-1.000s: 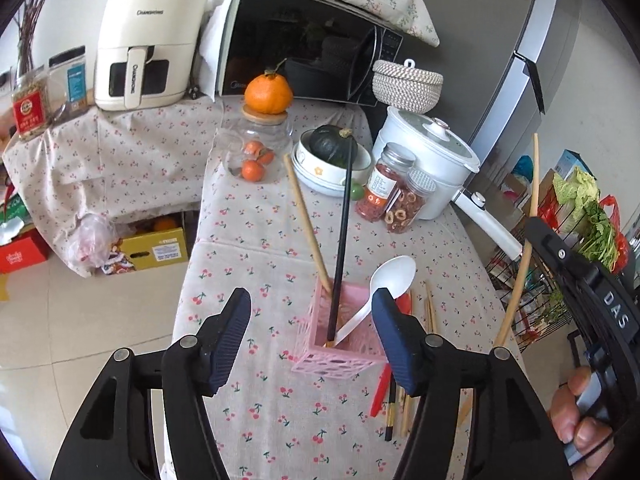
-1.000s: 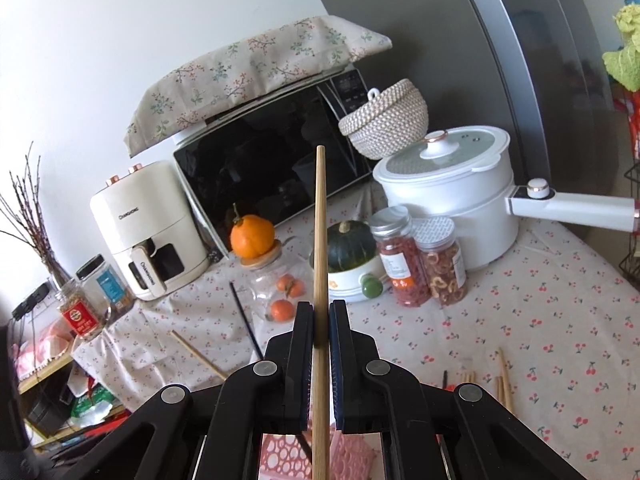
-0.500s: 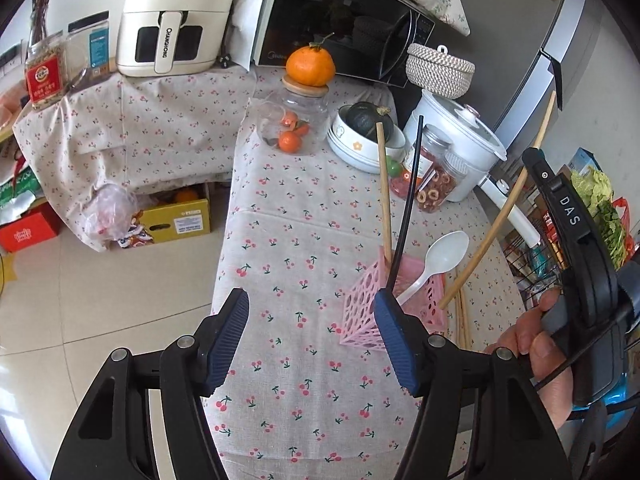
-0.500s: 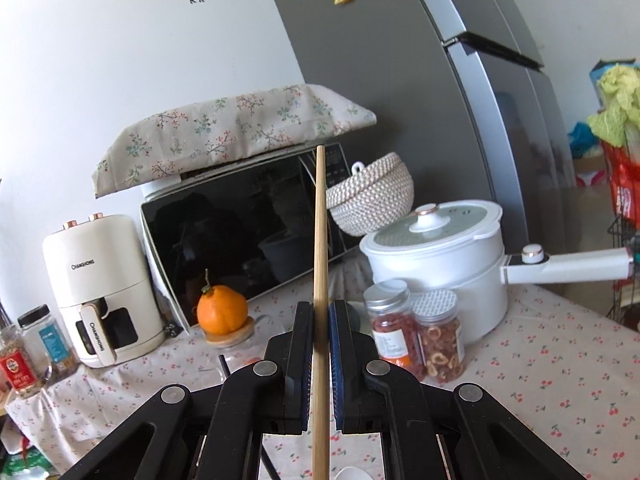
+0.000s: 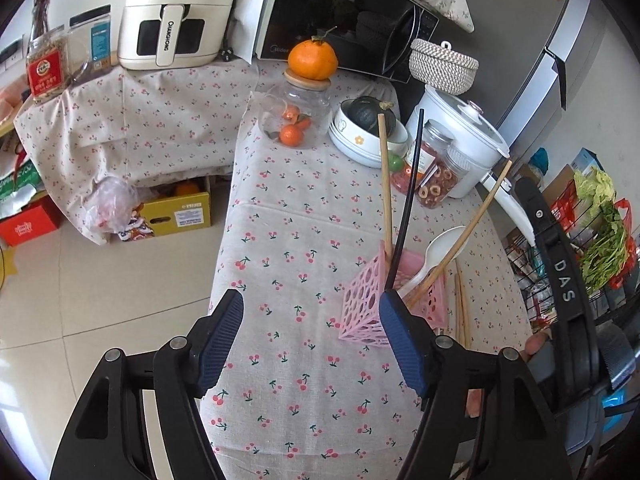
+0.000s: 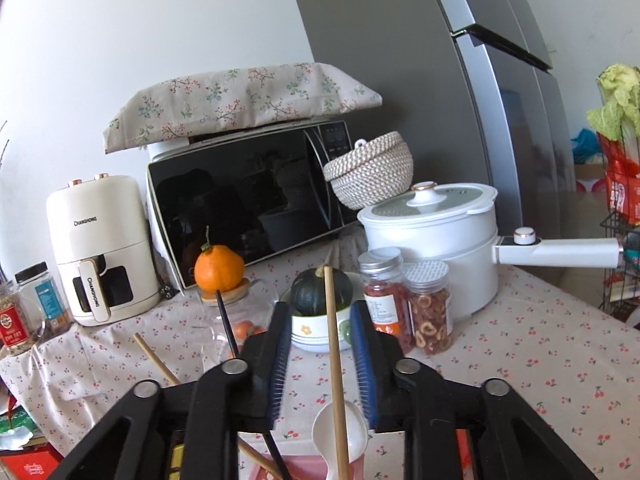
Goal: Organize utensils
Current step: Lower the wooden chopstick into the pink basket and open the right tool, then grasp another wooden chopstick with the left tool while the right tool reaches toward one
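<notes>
A pink perforated holder (image 5: 362, 300) stands on the cherry-print table. It holds a wooden chopstick (image 5: 385, 184), a black chopstick (image 5: 408, 196), a white spoon (image 5: 440, 248) and a second wooden chopstick (image 5: 464, 236) leaning right. My left gripper (image 5: 312, 336) is open, its right finger just in front of the holder. My right gripper (image 6: 322, 344) is open above the holder; the wooden chopstick (image 6: 334, 368) stands free between its jaws, over the spoon (image 6: 340, 436). Loose chopsticks (image 5: 462, 312) lie right of the holder.
Behind the holder stand a glass jar topped by an orange (image 5: 298, 116), a bowl with a squash (image 5: 368, 128), two snack jars (image 5: 434, 164) and a white pot (image 5: 464, 136). A microwave (image 6: 248, 204) and air fryer (image 6: 100, 248) stand at the back. The table's left edge drops to the floor.
My right gripper opened and let go of the wooden chopstick, which now stands in the pink holder. The left gripper drew back slightly to the left of the holder.
</notes>
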### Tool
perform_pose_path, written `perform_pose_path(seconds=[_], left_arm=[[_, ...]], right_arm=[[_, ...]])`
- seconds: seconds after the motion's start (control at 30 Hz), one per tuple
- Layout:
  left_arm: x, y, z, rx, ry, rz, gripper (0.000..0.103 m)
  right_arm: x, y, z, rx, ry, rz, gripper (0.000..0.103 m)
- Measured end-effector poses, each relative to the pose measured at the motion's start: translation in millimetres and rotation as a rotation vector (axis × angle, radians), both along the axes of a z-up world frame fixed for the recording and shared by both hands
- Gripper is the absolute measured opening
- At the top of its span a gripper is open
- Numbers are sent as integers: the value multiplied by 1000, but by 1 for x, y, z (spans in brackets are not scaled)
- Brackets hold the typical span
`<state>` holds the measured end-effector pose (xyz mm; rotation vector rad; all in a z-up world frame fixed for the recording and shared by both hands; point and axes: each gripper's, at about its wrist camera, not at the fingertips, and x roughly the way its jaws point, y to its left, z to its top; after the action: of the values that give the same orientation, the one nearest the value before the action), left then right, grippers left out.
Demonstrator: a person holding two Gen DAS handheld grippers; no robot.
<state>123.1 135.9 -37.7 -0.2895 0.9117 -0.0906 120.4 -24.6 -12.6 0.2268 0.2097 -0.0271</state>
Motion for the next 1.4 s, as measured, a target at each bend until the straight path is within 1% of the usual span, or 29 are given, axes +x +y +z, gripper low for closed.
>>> perform_pose_path(seconds=[0.07,0.1,0.17,0.2,0.27,0.33,0.47,0.63,0.8,0.9,1.03,1.13,1.27,1.3,1.33,1.37,1.4], left_arm=[[-2,-6,0,0,5,-5,78],[-3,-9,0,3,6,-9,78],[-6,-18,0,20,9,-14,80],[-8,-23,0,31,9,-17,81],[-12,-33,0,54,7,-26,84],[-16,-43,-1,72,3,-37,87],[-22,-67,-6,97,19,-70,89],[-30,-98,-11,128,42,-112,89],[-35,-131,-21,179,63,-159,89],[-34,-153,-30,206,85,-204,89],[-31,-183,-41,220,117,-275,89],[-25,-203,-50,218,136,-315,89],[-13,-228,-57,197,147,-344,88],[-9,-234,-58,195,144,-352,87],[-5,-241,-60,196,140,-364,81],[0,-248,-61,203,138,-378,72],[5,-256,-64,213,142,-393,66]], right_arm=[[-5,-12,13,2,18,26,59],[-7,-18,20,-2,33,39,63],[-13,-33,31,-19,69,50,76],[-15,-41,36,-29,95,55,79],[-20,-59,43,-41,155,57,89],[-22,-77,46,-47,231,50,93],[-29,-115,36,-31,382,31,96],[-47,-152,11,2,472,3,97],[-50,-175,-7,10,582,48,97],[-50,-187,-19,8,660,41,97],[-48,-207,-38,86,769,49,97],[-47,-221,-47,134,817,41,97],[-47,-232,-46,116,829,15,97],[-46,-234,-46,108,831,11,97],[-45,-236,-46,103,833,9,97],[-44,-238,-47,104,834,9,97],[-43,-240,-47,109,836,11,97]])
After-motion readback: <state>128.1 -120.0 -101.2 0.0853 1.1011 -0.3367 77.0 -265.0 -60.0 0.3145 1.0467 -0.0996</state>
